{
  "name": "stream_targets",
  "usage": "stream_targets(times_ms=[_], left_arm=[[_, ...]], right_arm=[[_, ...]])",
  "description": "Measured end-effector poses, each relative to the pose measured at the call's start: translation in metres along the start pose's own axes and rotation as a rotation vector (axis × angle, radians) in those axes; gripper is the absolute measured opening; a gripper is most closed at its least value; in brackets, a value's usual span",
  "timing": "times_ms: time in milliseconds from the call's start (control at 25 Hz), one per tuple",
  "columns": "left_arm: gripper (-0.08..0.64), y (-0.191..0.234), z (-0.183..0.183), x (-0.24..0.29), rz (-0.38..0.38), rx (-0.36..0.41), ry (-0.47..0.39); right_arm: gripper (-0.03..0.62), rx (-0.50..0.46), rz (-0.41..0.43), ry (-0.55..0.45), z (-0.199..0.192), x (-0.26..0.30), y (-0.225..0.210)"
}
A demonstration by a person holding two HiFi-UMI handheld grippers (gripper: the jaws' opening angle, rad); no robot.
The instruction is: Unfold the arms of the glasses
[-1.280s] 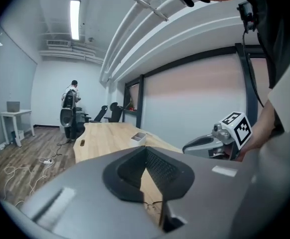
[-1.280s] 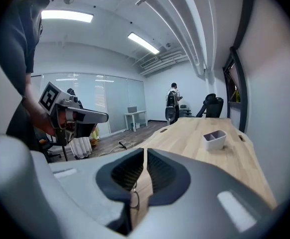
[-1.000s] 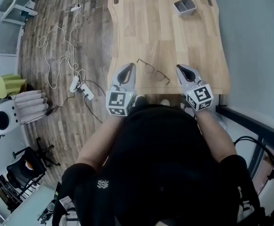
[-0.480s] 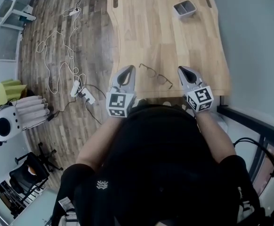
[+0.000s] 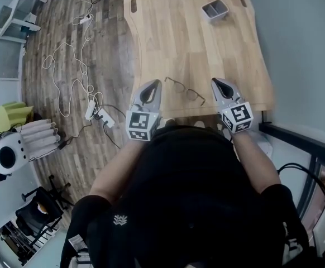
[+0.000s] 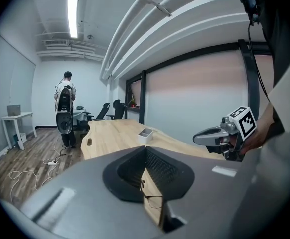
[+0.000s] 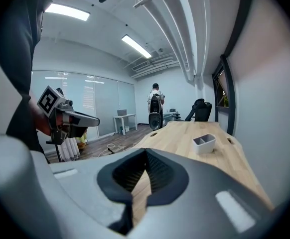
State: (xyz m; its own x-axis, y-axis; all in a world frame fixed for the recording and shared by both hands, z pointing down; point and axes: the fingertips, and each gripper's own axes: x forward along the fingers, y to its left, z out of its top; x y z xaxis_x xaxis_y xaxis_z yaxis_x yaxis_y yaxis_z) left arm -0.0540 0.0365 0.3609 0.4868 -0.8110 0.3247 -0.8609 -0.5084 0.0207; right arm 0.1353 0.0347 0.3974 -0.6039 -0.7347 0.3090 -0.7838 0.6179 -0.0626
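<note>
Left gripper (image 6: 146, 151): jaws pressed together at the tips, nothing clamped. The slit beneath the tips shows table wood and, beyond it, the glasses (image 6: 152, 198). Right gripper (image 7: 146, 154): jaws likewise closed and empty, with bare wood in the slit. Both are held over the near edge of the table (image 5: 196, 43), well apart, tips pointing away from the person holding them.

Glasses: flat on the wood between the two grippers, close to the near edge, touching neither. Only bare wood lies between each tip and the frame. The frame is thin wire. In the head view its long axis runs diagonally, from far-left to near-right. The arms are too fine to tell whether they are folded.

Around:
- Bin (image 5: 215, 8) — grey, two compartments, at the far right of the table, well apart from the glasses.
- Floor left of the table — white cables (image 5: 67, 66), a power strip (image 5: 98, 111), a chair (image 5: 37, 200).
- A bystander (image 6: 65, 108) stands past the table's far end.
</note>
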Motion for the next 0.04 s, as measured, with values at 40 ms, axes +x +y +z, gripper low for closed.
stream_targets(times_ms=[40], left_arm=[[0.006, -0.0002, -0.0004, -0.0017, 0.001, -0.001, 0.001]], right_arm=[[0.000, -0.001, -0.003, 0.001, -0.0009, -0.0018, 0.0011]])
